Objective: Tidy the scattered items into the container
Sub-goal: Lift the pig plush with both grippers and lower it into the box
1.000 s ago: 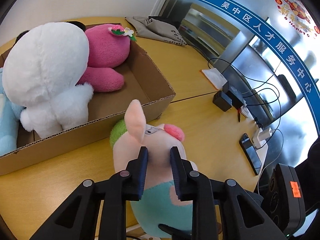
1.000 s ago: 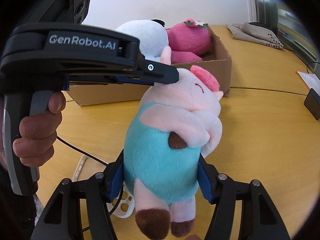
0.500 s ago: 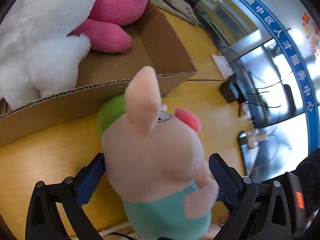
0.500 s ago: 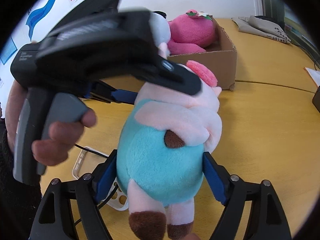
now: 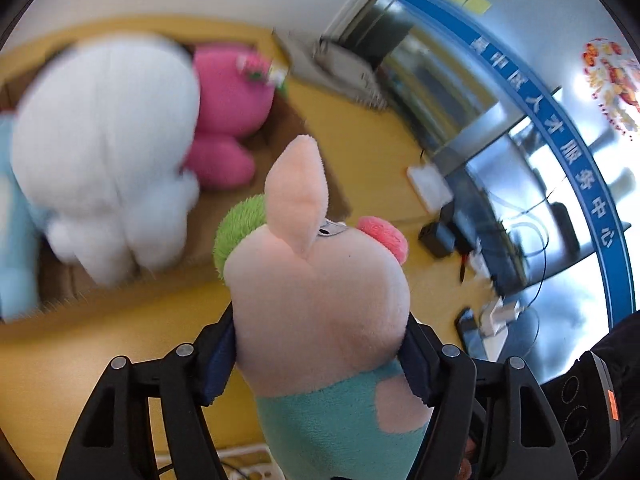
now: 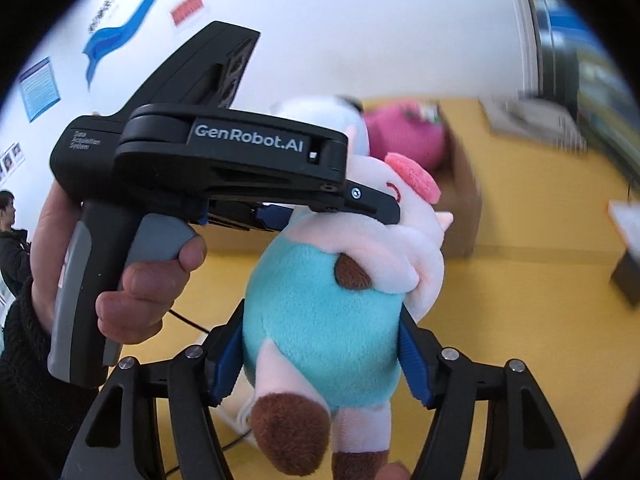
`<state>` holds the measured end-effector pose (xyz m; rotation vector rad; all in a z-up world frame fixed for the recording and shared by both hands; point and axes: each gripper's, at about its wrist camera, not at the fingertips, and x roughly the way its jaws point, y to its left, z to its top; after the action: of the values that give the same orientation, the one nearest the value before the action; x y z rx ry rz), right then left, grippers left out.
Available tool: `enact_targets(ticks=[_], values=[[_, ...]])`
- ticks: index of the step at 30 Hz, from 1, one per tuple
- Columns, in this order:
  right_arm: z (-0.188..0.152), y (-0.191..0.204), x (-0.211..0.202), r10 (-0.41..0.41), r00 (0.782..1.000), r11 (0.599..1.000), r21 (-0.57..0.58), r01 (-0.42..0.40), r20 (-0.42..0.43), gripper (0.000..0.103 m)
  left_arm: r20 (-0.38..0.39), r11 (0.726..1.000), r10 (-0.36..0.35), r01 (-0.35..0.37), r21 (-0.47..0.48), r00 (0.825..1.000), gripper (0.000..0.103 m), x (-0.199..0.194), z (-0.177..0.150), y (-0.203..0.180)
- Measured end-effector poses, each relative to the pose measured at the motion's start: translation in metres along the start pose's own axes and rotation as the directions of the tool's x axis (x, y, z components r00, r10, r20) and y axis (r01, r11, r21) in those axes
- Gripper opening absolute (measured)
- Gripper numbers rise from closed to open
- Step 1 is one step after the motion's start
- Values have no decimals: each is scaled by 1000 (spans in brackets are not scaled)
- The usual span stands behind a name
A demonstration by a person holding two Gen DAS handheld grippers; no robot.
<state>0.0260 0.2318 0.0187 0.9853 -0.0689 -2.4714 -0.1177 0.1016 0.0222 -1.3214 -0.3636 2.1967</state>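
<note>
a plush pig in a teal outfit is held up above a yellow table by two handheld grippers at once. in the left wrist view, the left gripper is seen with its blue pads pressed against both sides of the pig's pale pink head, and its jaws are closing on it. one long pink ear, a green tuft and a rosy cheek patch are seen above the pads. in the right wrist view, the right gripper is clamped around the pig's teal belly, jaws also closing, with the brown feet hanging down between the fingers. the left gripper's black body is seen from the side there, gripped by a hand in a dark sleeve, its tip resting on the pig's head. behind the pig, a cardboard box sits on the table, blurred. a large white plush and a bright pink plush are seen inside it, with a light blue plush at the far left edge. the pig is outside the box, near its front wall.
</note>
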Motion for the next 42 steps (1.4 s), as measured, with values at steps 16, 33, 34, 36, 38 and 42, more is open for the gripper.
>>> enact_targets(ticks=[16,33,34,36,38,42], values=[[106,-76,110,34,996,993,-117,-25,78,69,20,983,181,-181,26,983,78,74,147,42],[39,-62,102,-71,985,997,3,73,-157,69,16,924,274,-268,273,962,87,100,87,-7],[34,-59,97,-79,984,996,16,83,-159,70,20,920,276,-270,284,961,88,98,82,-11],[30,-58,90,-103,983,993,40,110,-153,74,39,913,287,-286,290,957,88,91,77,-16],[29,-56,73,-154,980,987,34,159,-127,79,63,919,284,-290,268,957,88,73,75,-18],[36,-56,26,-152,988,987,42,153,-25,79,172,953,191,-225,202,966,88,24,82,-16]])
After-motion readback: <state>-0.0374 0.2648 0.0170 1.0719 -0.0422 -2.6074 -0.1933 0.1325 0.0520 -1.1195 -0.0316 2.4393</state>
